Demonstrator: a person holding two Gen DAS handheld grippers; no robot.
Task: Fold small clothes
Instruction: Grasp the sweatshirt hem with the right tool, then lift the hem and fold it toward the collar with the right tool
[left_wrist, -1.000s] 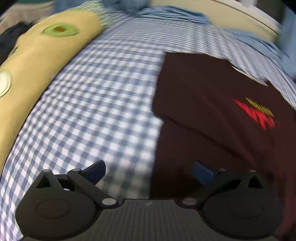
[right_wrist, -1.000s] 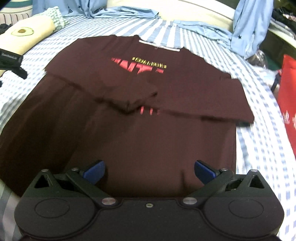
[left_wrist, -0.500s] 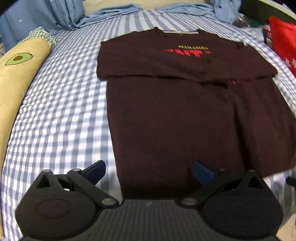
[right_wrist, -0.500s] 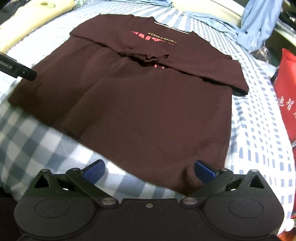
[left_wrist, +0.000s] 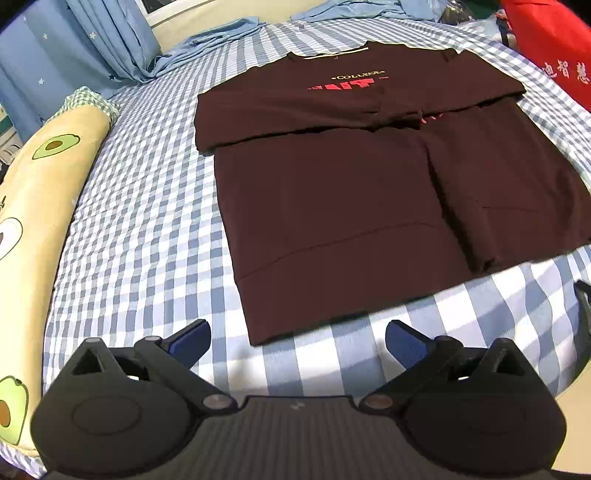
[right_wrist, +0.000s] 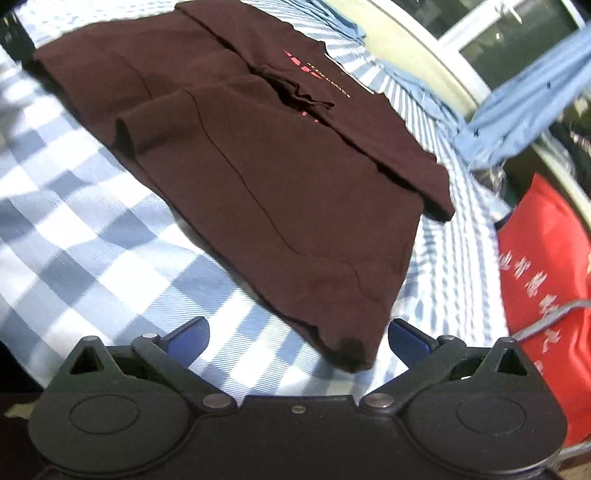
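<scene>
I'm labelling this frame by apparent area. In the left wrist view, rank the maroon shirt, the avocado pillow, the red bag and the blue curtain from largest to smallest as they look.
1. maroon shirt
2. avocado pillow, partly cropped and nearer the camera
3. blue curtain and red bag: both cut by the frame edge, too unsure to rank.

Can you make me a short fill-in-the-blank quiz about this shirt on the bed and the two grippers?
1. The dark shirt lies on a bedsheet with a blue and white ____ pattern.
2. The long pillow left of the shirt is printed with ____.
3. Both the left gripper and the right gripper have their jaws ____.
4. The small pale word printed above the red letters on the shirt's chest reads ____.

Missing words: checked; avocados; open; COLLEGE
</scene>
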